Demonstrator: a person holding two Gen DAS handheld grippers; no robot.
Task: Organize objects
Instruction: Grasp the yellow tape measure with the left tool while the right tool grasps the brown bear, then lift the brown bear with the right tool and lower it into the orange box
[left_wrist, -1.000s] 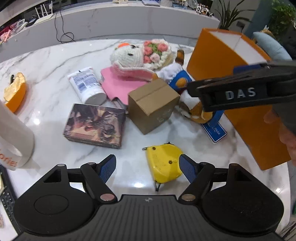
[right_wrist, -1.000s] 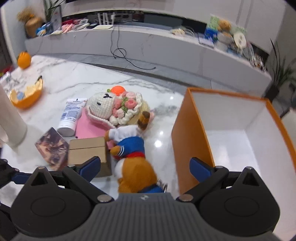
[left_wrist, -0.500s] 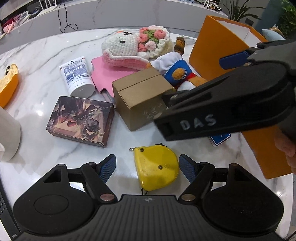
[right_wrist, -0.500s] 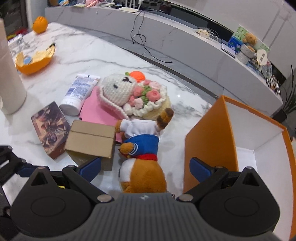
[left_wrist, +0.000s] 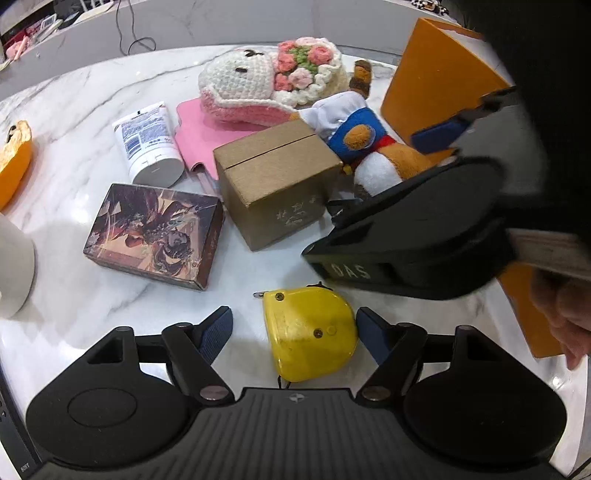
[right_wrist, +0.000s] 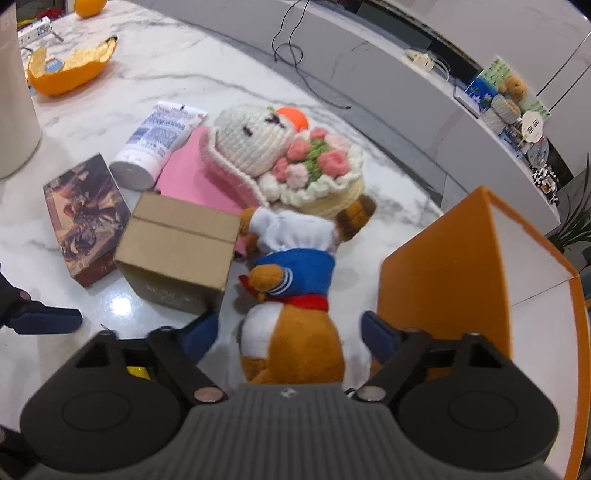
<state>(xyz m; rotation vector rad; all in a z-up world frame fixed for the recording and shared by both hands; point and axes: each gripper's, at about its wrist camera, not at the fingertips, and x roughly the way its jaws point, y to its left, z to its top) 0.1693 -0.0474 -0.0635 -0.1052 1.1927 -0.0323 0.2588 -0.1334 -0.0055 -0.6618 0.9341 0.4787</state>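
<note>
A yellow tape measure (left_wrist: 310, 332) lies on the marble table between the fingers of my left gripper (left_wrist: 295, 332). Its jaws are closing: the right pad is at the tape's edge, the left pad stands apart. My right gripper (right_wrist: 290, 334) straddles the body of a brown plush toy in a blue sailor top (right_wrist: 295, 273). Its jaws are closing too, with a gap still showing at the left pad. An orange box with a white inside (right_wrist: 443, 273) stands open just right of the toy. In the left wrist view the right gripper's black body (left_wrist: 406, 251) covers part of the toy.
A cardboard box (left_wrist: 273, 177) sits left of the toy, touching its arm. Beyond lie a dark illustrated card box (left_wrist: 155, 236), a white tube (left_wrist: 147, 144), a pink pouch (left_wrist: 192, 129) and a crochet bunny with flowers (left_wrist: 269, 81). An orange peel-shaped dish (right_wrist: 70, 70) lies far left.
My right gripper has sunk over the plush toy, rolled, and its jaws have narrowed around it. The left gripper's jaws have drawn in a little toward the tape measure.
</note>
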